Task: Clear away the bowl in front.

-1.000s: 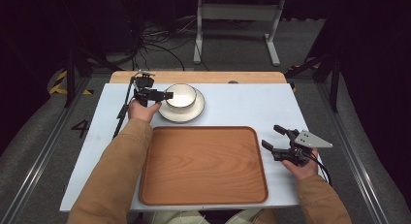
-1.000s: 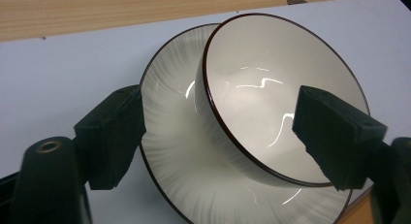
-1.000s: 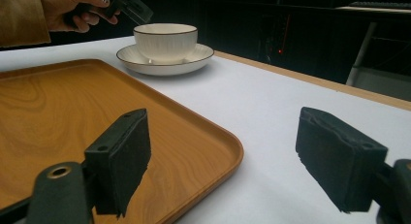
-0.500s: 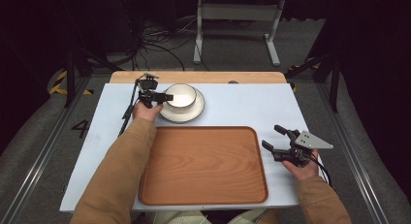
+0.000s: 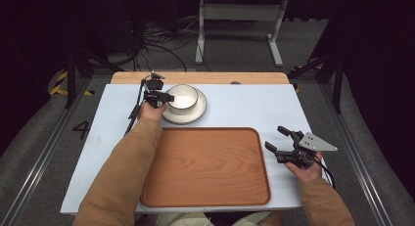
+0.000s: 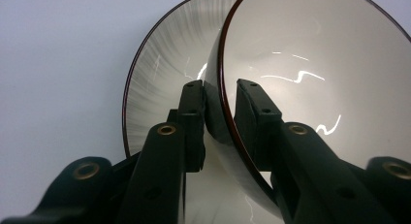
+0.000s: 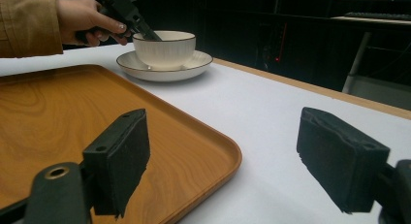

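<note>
1. Dark floor and trailing cables lay beyond the white table (image 5: 244, 108), whose far edge carried a strip of bare wood.
2. Near the far left corner of the table sat a white bowl (image 5: 183, 97) on a saucer (image 5: 193, 116), and a wooden tray (image 5: 205, 167) lay empty along the near edge.
3. At the bowl's left side the left gripper (image 5: 164, 97) was clamped on the bowl's rim; in the left gripper view one jaw pressed the outer wall and the other the inner face of the bowl (image 6: 310, 69), with the saucer (image 6: 160, 73) showing behind.
4. By the near right corner, just right of the tray, the right gripper (image 5: 281, 143) rested on the table with its jaws spread wide and nothing between them; the right gripper view looked across the tray's corner (image 7: 213, 151) toward the bowl (image 7: 165, 48).
5. I judged the step in hand to be the taking hold of the bowl, with the lift not yet begun, as it seemed to sit in the saucer.
6. The next move, as I read it, called for a straight, level lift clear of the saucer, then a carry toward the tray, with the pinch kept firm, since a one-sided hold on a glazed rim could let the bowl tip or slip.
</note>
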### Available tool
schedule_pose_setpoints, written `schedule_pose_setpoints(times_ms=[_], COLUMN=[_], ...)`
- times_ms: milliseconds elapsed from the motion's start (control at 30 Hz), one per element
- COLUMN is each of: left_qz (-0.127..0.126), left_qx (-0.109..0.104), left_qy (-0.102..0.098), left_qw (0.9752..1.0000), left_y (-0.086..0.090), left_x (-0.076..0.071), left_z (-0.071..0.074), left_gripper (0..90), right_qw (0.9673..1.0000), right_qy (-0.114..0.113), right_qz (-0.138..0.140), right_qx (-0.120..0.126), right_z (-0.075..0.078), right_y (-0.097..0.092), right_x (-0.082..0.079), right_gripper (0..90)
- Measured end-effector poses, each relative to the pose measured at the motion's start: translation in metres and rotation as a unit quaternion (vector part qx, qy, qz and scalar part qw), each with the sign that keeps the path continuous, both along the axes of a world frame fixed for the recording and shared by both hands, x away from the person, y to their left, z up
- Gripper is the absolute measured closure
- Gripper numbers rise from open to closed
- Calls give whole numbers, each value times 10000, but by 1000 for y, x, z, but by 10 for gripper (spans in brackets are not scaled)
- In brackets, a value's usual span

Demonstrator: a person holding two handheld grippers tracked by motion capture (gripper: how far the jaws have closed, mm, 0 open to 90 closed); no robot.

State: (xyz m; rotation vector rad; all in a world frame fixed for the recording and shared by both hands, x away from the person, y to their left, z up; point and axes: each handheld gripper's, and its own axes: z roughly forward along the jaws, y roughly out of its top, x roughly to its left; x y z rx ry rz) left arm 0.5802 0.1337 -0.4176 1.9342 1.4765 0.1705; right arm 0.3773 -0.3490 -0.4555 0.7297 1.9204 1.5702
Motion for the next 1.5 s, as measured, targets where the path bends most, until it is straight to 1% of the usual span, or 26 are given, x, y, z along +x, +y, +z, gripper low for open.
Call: schedule_pose_setpoints(times_ms=[67, 233, 267, 300, 400, 600, 667, 700, 867, 967, 1067, 1100, 1133, 1167, 1233, 1267, 1300, 1333, 1400, 1467, 1500], left_qz=[23, 185, 247, 200, 234, 296, 352, 322, 331, 332, 347, 340, 276, 271, 243, 243, 183, 183, 159, 152, 165], left_qx=[-1, 137, 132, 162, 137, 165, 157, 164, 47, 54, 69, 43, -27, -59, -45, -45, -88, -88, -59, -58, -55], left_qy=[50, 186, 191, 180, 198, 179, 179, 175, 179, 113, 101, 99, 156, 171, 130, 130, 116, 116, 9, 13, -19], left_qw=[10000, 9996, 9994, 9995, 9994, 9993, 9991, 9992, 9993, 9994, 9993, 9994, 9995, 9995, 9996, 9996, 9997, 9997, 9999, 9999, 9998], left_y=[0, -5, -6, -5, -6, -6, -7, -6, -4, -5, -5, -4, -2, -2, -1, -1, 0, 0, 2, 3, 5], left_x=[1, 4, 4, 5, 5, 4, 4, 4, 4, 2, 1, 1, 2, 1, 0, 0, -2, -2, -6, -7, -8], left_z=[0, 0, 0, 0, -1, 0, -1, -1, 1, 3, 5, 5, 6, 7, 11, 11, 16, 16, 23, 25, 29], left_gripper=[764, 809, 814, 820, 820, 826, 827, 827, 826, 825, 825, 825, 825, 824, 824, 824, 824, 824, 824, 824, 824], right_qw=[10000, 10000, 10000, 10000, 10000, 10000, 10000, 10000, 10000, 10000, 10000, 10000, 10000, 10000, 10000, 10000, 10000, 10000, 10000, 10000, 10000], right_qy=[-11, -11, -14, -17, -11, -31, -31, -31, -21, -33, -36, -35, -34, -35, -36, -36, -36, -36, -38, -37, -38], right_qz=[6, 17, 12, 13, 3, 26, 25, 25, 21, 28, 34, 28, 34, 29, 39, 39, 33, 33, 33, 33, 34], right_qx=[9, 26, 28, 31, 38, 37, 39, 40, 43, 40, 45, 41, 45, 41, 42, 42, 39, 39, 36, 37, 36], right_z=[0, 0, 0, 0, 0, 0, 0, 0, 0, 0, 0, 0, 0, 0, 0, 0, 0, 0, 0, 0, 0], right_y=[0, 0, -1, -1, -1, -1, -1, -1, -1, -1, -1, -1, -1, -1, -1, -1, -1, -1, -1, -1, -1], right_x=[0, 0, 0, 0, -1, -1, -1, -1, -1, -1, -1, -1, -1, -1, -1, -1, -1, -1, -1, -1, -1], right_gripper=[199, 199, 199, 199, 199, 199, 199, 199, 199, 199, 200, 199, 199, 199, 199, 199, 199, 199, 199, 199, 199])
